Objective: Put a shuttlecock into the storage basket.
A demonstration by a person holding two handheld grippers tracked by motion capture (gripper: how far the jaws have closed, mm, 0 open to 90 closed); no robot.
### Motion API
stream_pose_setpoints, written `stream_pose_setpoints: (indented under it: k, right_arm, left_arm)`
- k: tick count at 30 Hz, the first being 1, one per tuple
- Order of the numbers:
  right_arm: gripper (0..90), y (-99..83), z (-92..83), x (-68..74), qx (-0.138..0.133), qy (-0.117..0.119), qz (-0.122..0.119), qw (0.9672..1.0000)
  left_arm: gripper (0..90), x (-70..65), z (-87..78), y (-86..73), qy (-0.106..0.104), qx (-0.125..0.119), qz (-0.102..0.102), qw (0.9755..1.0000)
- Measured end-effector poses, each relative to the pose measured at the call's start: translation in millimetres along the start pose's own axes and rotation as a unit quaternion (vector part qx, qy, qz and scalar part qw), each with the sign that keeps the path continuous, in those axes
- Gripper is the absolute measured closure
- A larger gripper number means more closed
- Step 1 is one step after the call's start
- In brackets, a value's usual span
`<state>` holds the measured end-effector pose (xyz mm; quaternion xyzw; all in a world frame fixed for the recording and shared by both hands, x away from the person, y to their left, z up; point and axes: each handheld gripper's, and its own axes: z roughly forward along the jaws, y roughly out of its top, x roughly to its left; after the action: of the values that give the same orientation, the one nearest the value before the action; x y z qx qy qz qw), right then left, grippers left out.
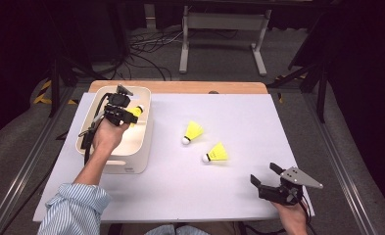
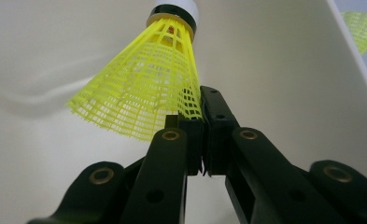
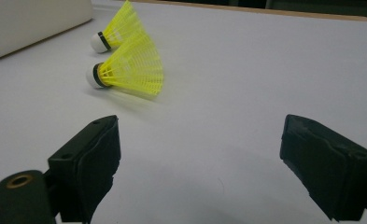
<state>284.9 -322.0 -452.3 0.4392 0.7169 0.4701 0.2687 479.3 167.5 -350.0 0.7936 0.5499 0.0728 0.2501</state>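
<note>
Table top (image 1: 239, 122): a white sheet covers it; a strip of bare wood shows along the far edge.
Two spare shuttlecocks: both yellow with white corks, lying on their sides near the middle of the table, just beside each other; one (image 1: 194, 131) farther, one (image 1: 215, 153) nearer.
Floor (image 1: 219, 58): grey carpet beyond the table, with black cables trailing across it.
Frame (image 1: 224, 22): a pale metal stand on the floor behind the table.

The held shuttlecock (image 1: 136, 111) sits half-hidden behind the left tool (image 1: 124, 116) (high view), too small for detail.
</note>
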Motion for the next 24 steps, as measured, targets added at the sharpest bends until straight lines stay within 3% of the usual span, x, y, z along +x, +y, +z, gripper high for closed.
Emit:
stream_pose_setpoints:
  k: [13, 24]
  right_arm:
    - [12.9, 0.0, -0.3, 0.0, -0.001, -0.001, 0.001, 1.0]
    - [12.9, 0.1, -0.5, 0.0, -0.001, -0.001, 0.0, 1.0]
  left_arm:
    - [87.0, 1.7, 2.0, 0.2, 0.003, 0.006, 0.0, 1.0]
    - [58.9, -3.1, -5.0, -2.1, 0.011, 0.005, 0.01, 0.9999]
